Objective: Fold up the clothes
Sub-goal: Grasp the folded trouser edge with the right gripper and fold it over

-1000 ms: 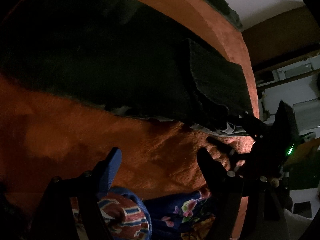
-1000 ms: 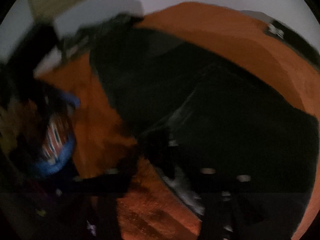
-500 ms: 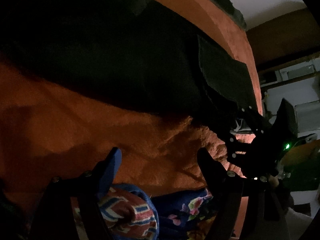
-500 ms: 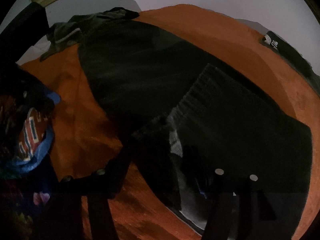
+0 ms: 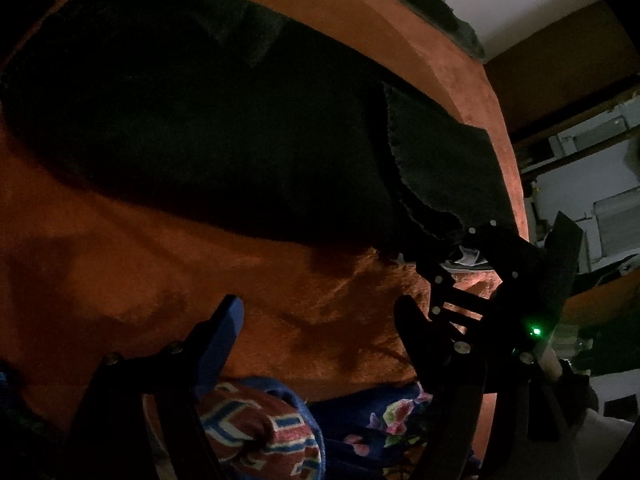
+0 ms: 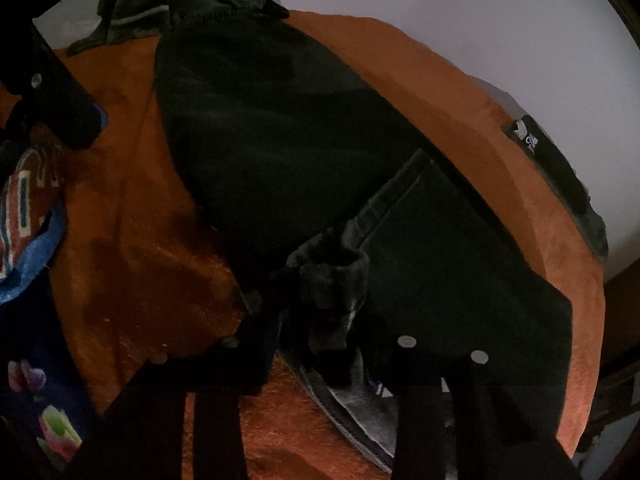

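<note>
- Pinching a bunched-up bit of the dark garment (image 6: 260, 120) with the right gripper (image 6: 328, 304), fingers closed in on the lump, likely so that this edge can be lifted and carried over.
- Lying long and flat on the orange blanket (image 6: 120, 220), reaching far out ahead of both pairs of fingers; good for a neat fold.
- Turned over on top, just right of the right fingers: a folded flap (image 6: 460, 264) with a ribbed edge.
- Hovering with the left gripper (image 5: 320, 316), fingers wide, nothing between them, only blanket below and the garment ahead; maybe kept free to press down or catch another edge.
- Hard to tell whether more folds are needed or just this one.
- Piled far past the right fingertips: other dark clothes (image 6: 180, 4).
</note>
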Demonstrator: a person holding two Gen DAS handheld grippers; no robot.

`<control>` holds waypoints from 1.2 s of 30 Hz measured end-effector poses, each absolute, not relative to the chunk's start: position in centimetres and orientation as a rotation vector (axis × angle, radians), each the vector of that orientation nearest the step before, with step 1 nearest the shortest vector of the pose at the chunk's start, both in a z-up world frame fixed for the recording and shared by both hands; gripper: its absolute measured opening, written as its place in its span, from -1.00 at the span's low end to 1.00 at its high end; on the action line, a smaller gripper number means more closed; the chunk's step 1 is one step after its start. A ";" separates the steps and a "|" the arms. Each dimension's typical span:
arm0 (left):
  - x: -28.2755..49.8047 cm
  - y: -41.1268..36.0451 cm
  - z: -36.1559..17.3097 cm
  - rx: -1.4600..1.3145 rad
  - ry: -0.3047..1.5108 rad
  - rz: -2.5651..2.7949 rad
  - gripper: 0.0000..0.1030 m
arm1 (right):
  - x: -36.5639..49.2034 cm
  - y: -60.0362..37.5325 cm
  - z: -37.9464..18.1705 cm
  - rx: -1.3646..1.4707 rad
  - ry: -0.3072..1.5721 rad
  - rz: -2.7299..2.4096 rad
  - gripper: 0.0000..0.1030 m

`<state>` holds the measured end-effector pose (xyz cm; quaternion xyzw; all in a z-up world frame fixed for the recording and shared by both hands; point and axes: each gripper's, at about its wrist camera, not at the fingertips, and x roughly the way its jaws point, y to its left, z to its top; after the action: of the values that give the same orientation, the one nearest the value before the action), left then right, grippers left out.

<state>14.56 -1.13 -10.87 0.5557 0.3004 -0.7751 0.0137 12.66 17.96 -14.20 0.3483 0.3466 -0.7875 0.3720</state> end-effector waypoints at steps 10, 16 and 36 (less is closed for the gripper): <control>14.2 -1.5 -9.6 1.610 0.708 -2.405 0.54 | 8.6 22.9 -6.6 0.786 0.699 -2.238 -0.76; 13.4 -1.8 -8.5 1.541 0.606 -2.418 0.54 | 0.3 39.4 1.7 0.936 -0.258 -2.526 -0.76; 13.8 -4.7 -8.4 1.473 0.704 -2.373 0.54 | 9.5 9.7 -9.8 1.058 0.757 -2.140 -0.76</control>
<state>13.79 -4.68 -8.45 0.5072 0.2422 -0.8168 0.1302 9.48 9.75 -9.79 0.4013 0.2870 -0.8116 0.3130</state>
